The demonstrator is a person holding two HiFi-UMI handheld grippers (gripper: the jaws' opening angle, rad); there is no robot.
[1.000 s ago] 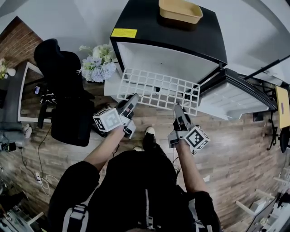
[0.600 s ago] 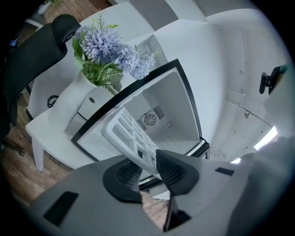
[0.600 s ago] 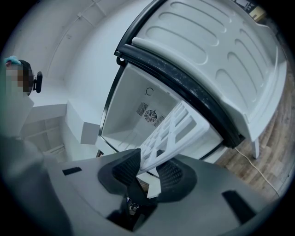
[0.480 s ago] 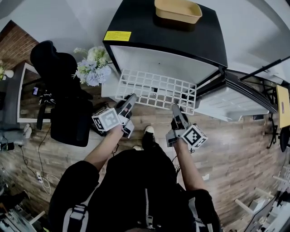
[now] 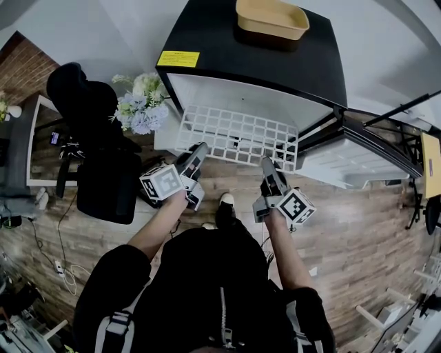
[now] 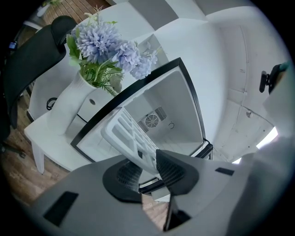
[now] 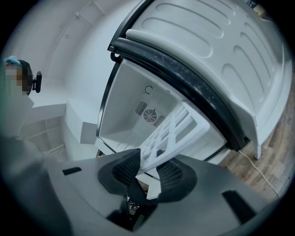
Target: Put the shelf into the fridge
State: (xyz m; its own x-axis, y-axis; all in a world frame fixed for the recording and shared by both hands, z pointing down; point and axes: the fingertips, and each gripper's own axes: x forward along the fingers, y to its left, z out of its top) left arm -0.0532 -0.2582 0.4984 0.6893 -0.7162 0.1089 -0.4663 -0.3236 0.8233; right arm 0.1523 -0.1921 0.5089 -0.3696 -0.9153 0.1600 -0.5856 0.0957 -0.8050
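Observation:
A white grid shelf (image 5: 238, 136) is held level in front of the open black mini fridge (image 5: 255, 62), its far edge just inside the white cavity. My left gripper (image 5: 200, 153) is shut on the shelf's near left edge, and my right gripper (image 5: 267, 164) is shut on its near right edge. In the left gripper view the shelf (image 6: 131, 138) runs from between the pads toward the fridge's back wall with its round fan vent (image 6: 152, 121). The right gripper view has the shelf (image 7: 173, 131) slanting into the cavity below the open door (image 7: 216, 60).
The fridge door (image 5: 358, 148) hangs open to the right. A yellow tub (image 5: 271, 18) sits on the fridge top. A vase of blue and white flowers (image 5: 138, 103) stands on a white table at the left, next to a black office chair (image 5: 96, 138). The floor is wood plank.
The shelf has slid a little farther into the fridge opening, and both grippers have moved forward with it, still gripping its near edge.

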